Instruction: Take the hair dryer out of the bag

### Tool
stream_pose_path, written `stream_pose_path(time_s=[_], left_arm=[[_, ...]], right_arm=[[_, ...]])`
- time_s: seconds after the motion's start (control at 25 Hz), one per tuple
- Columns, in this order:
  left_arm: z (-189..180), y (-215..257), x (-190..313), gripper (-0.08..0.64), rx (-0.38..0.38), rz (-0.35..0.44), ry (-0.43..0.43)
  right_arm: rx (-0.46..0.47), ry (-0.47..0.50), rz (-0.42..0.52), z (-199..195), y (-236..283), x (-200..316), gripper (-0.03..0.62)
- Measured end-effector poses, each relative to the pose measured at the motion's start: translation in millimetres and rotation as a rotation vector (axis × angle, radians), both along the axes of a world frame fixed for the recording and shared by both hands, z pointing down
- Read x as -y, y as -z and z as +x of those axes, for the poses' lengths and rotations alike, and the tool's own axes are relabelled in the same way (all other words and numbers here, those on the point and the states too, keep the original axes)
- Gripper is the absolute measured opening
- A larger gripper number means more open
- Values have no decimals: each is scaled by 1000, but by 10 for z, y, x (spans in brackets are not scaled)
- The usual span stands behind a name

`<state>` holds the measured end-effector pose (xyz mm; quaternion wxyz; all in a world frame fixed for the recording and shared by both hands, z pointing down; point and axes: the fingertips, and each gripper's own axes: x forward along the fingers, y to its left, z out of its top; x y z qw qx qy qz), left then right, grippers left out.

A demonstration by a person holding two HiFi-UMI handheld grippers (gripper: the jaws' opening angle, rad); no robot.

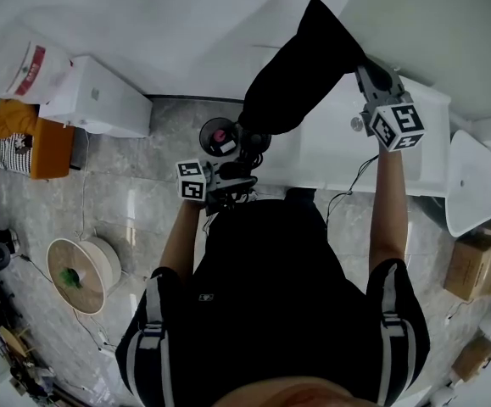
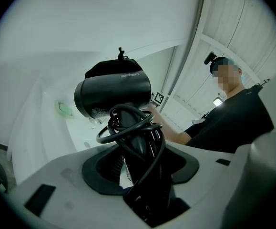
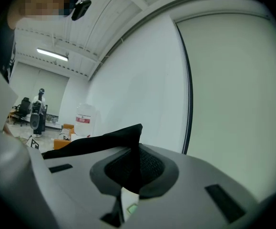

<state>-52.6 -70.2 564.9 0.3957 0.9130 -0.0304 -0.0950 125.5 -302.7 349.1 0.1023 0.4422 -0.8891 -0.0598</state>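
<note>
In the left gripper view the black hair dryer (image 2: 114, 97) stands upright with its cord (image 2: 128, 128) looped round the handle, and the handle sits between the jaws of my left gripper (image 2: 142, 175), which is shut on it. The head view shows the dryer (image 1: 220, 136) in front of my chest, clear of the bag, with the left gripper (image 1: 238, 172) below it. My right gripper (image 1: 365, 76) is raised at the upper right and shut on a corner of the black bag (image 1: 300, 70), which hangs limp to the left. In the right gripper view, bag cloth (image 3: 95, 142) is pinched in the right gripper (image 3: 128, 175).
A white counter (image 1: 338, 147) stands under the bag. On the floor are a white box (image 1: 101, 96), an orange seat (image 1: 25, 138), a white spool (image 1: 84, 274), a white chair (image 1: 470, 181) and cardboard boxes (image 1: 474, 265). My own torso (image 2: 233, 123) shows behind the dryer.
</note>
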Motion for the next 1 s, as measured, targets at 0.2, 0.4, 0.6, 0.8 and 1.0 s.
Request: stream_pose_path(time_s=[0.2, 0.4, 0.6, 0.8, 1.0], left_arm=[[-76, 1, 27, 213, -2, -7, 27], [-155, 27, 98, 213, 1, -2, 53], [-205, 42, 183, 215, 6, 3, 81], [-166, 82, 287, 215, -15, -7, 81], [-63, 173, 352, 213, -20, -1, 62]], right_arm=[[-8, -15, -22, 139, -78, -24, 64], [-37, -12, -114, 88, -546, -175, 64], [11, -31, -231, 2, -1128, -541, 64], [35, -36, -320, -37, -1543, -863, 64], [73, -50, -352, -98, -1668, -1066, 64]])
